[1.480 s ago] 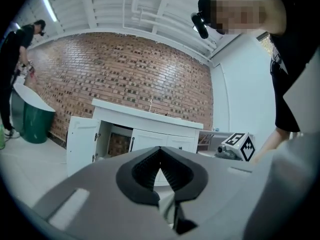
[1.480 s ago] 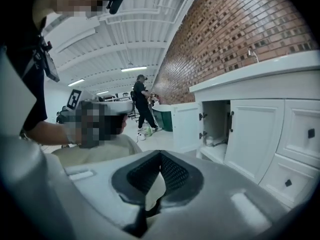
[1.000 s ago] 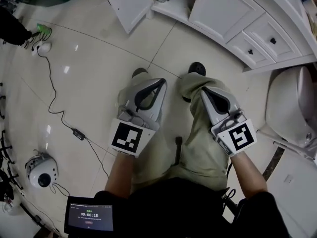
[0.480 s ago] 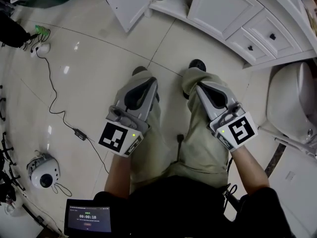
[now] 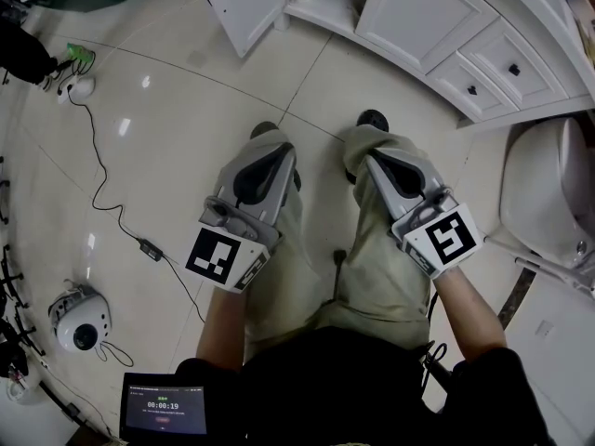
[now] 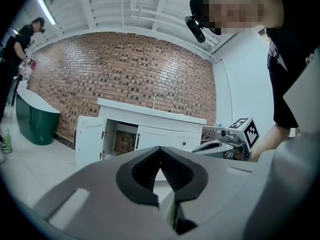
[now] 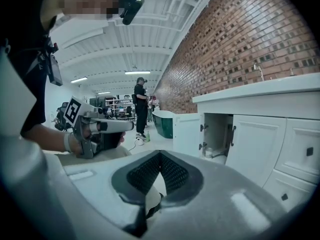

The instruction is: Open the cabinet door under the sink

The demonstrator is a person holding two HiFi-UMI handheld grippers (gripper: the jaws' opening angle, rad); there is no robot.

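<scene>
**Door already open, both grippers resting on our knees**

In the head view the top edge cuts off the cabinet door [image 5: 244, 3], and the cabinet [image 5: 321, 7] behind it is too dim inside to read. The door stands swung wide, well ahead of the left gripper [image 5: 276, 154] and right gripper [image 5: 374, 163]. Both lie on our knees [image 5: 358, 147], jaws closed together on nothing. Since a second ago we see door and grippers barely shifted.

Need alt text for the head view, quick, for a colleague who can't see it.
Looking down, a person holds the left claw and right claw, both shut and empty, over their legs, short of the white cabinet, whose door stands open. A toilet sits at right.
</scene>
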